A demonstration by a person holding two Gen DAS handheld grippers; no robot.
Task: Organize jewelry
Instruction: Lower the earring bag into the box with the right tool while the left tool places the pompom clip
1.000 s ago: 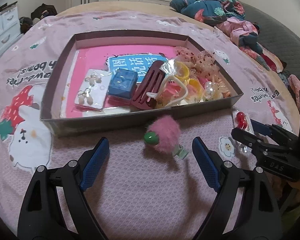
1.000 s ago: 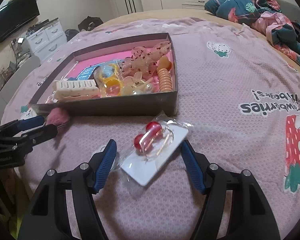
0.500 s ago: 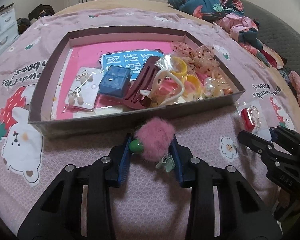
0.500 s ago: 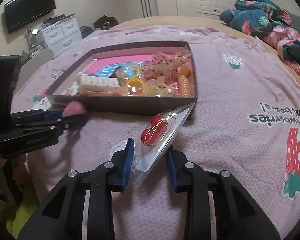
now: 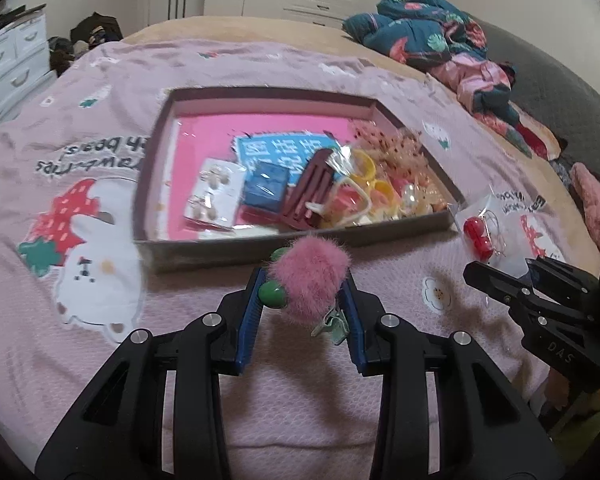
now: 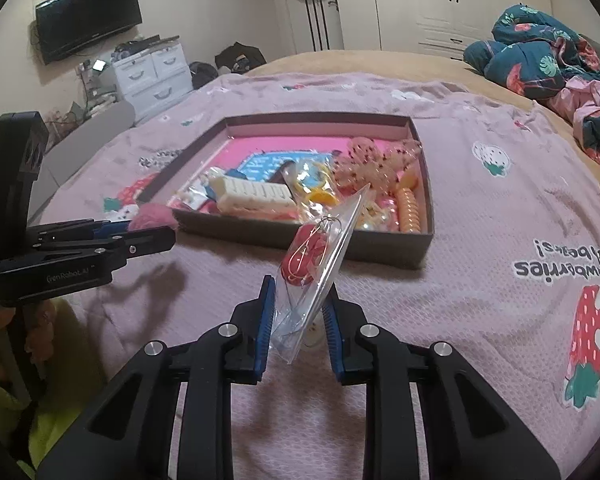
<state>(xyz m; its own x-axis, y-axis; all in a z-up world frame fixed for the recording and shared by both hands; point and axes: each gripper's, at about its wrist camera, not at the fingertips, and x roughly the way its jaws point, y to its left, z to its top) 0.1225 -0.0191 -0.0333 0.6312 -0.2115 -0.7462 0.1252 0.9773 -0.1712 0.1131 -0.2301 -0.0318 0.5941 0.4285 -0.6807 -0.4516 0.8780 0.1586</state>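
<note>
Jewelry is in both our grips, the left gripper (image 5: 302,307) clenched on the pink hair clip (image 5: 310,281) and the right gripper (image 6: 299,326) on the earring packet (image 6: 315,271), both lifted near the box's (image 6: 384,249) front edge, presumably for dropping in.

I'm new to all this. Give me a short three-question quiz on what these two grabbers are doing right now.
1. True or false: the left gripper is shut on the pink pom-pom clip.
2. What does the right gripper hold? A) a white comb B) a clear packet of red earrings C) an orange coil tie
3. Fill in: both held items are outside the ____, on its near side.

Key: 1 true; 2 B; 3 box, which lies on the pink bedspread and already holds other accessories.
</note>
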